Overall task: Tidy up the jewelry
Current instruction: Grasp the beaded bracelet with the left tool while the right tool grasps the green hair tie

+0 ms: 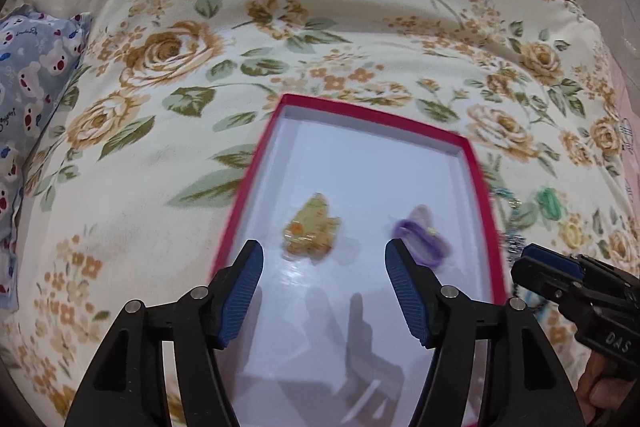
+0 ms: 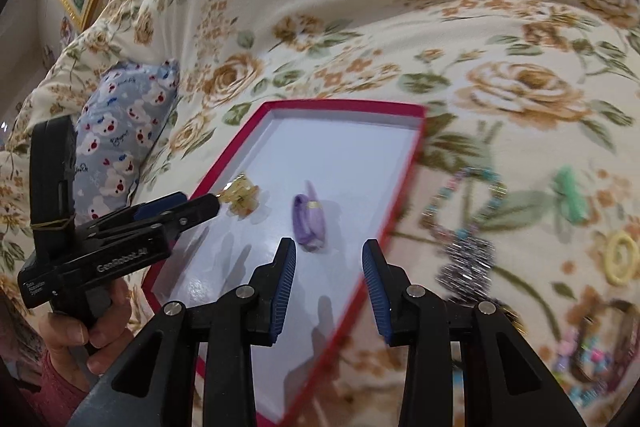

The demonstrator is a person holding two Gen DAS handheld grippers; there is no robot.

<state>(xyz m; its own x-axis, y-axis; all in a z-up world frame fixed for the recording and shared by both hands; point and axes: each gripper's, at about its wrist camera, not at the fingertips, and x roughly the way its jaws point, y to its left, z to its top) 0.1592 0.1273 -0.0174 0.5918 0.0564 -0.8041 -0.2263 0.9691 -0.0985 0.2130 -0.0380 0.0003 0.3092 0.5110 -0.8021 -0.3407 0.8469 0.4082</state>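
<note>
A shallow red-rimmed box (image 1: 476, 163) lay open on the floral bedspread (image 1: 200, 7). Inside it lay a yellow hair clip (image 1: 310, 231) and a coiled purple band (image 1: 420, 235), apart; beaded necklaces (image 2: 464, 211) lay outside its edge.

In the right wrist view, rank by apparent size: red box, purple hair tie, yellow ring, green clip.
1. red box, by far the largest.
2. purple hair tie.
3. yellow ring and green clip: they look alike, and both are blurred, so I won't rank them.
</note>
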